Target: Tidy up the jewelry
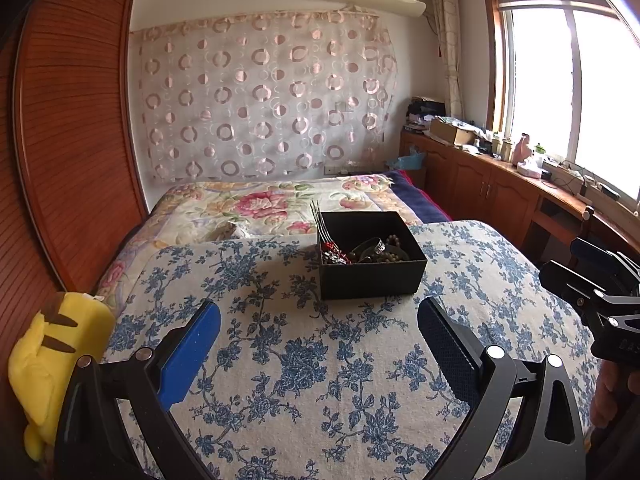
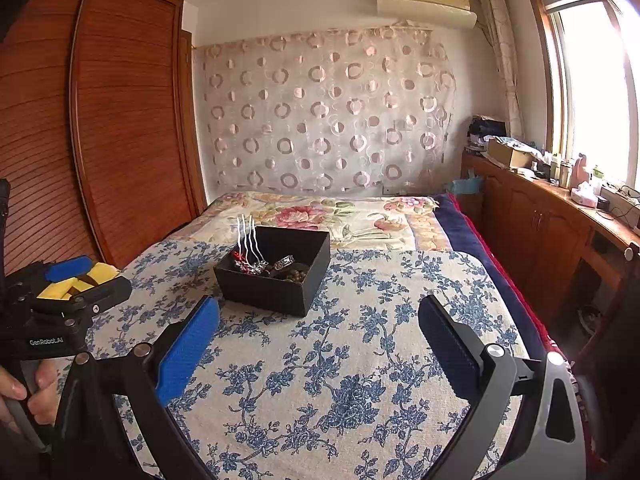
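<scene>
A black open box (image 1: 372, 278) stands on the blue-flowered cloth (image 1: 280, 360); it also shows in the right wrist view (image 2: 264, 292). Inside lie a silver hair comb with red trim (image 2: 248, 248), a silver bangle (image 2: 285, 261) and dark beads (image 1: 394, 250). My left gripper (image 1: 318, 320) is open and empty, short of the box. My right gripper (image 2: 318, 316) is open and empty, with the box ahead to its left. Each gripper shows at the edge of the other's view, the right one (image 1: 592, 284) and the left one (image 2: 64, 292).
The cloth covers a bed with a floral quilt (image 1: 260, 204). A yellow plush toy (image 1: 52, 360) lies at the left edge. A wooden wardrobe (image 2: 100, 120) stands left. A cluttered wooden cabinet (image 1: 500, 184) runs under the window on the right.
</scene>
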The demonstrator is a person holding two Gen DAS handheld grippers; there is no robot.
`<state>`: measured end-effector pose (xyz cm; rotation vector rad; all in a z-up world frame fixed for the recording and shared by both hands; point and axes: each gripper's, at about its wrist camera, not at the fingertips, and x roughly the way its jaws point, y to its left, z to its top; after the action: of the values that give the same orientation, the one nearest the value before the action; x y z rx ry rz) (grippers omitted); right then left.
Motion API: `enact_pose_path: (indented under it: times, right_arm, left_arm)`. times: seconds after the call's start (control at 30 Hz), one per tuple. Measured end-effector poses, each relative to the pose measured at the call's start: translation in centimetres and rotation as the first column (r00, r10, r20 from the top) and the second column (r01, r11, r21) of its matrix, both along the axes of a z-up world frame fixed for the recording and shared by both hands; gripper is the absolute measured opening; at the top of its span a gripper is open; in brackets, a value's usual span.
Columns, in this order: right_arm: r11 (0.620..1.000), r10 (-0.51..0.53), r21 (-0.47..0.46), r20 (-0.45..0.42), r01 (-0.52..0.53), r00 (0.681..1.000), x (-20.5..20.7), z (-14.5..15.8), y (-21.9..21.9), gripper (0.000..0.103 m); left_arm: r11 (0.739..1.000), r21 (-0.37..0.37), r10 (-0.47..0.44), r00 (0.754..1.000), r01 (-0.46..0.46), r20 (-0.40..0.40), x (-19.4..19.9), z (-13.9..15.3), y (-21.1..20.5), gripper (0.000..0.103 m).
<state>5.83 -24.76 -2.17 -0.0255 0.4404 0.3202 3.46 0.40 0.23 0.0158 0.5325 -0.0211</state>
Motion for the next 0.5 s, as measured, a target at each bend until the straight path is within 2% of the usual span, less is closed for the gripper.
enact_pose_path:
  times: [0.5]
  right_arm:
    - [1.000, 0.002, 0.000, 0.005, -0.002, 1.000, 0.01, 0.06, 0.19, 0.100]
  left_arm:
    - [1.000, -0.004, -0.001, 1.000, 0.001, 0.001, -0.30, 0.06, -0.20, 0.095]
